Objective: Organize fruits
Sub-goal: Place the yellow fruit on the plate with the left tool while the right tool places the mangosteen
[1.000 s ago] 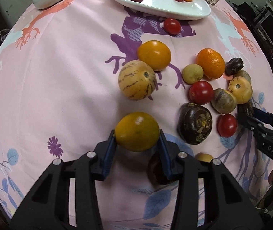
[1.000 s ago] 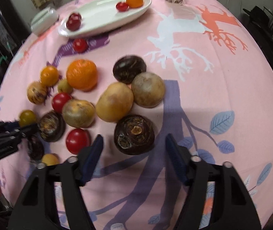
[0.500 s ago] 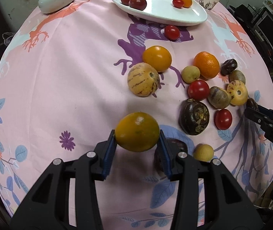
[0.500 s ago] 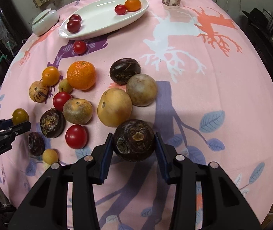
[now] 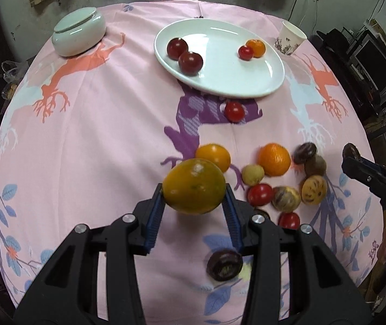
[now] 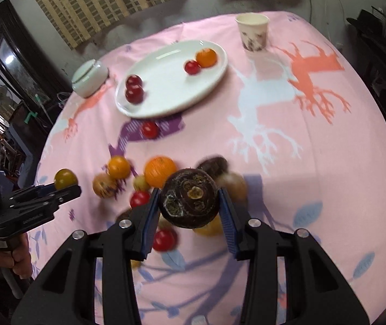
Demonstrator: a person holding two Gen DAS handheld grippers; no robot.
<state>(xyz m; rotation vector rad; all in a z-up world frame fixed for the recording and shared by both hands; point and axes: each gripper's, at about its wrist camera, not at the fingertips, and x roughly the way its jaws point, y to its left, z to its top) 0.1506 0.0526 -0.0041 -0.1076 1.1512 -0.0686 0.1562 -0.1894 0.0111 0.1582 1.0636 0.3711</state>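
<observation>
Above pink tablecloth, left gripper pinches yellow-green fruit.

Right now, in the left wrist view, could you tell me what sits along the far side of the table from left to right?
Lidded bowl → plate → paper cup.

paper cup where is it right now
The paper cup stands at the far edge of the table, upper right in both wrist views, just right of the white plate and apart from it.
</observation>
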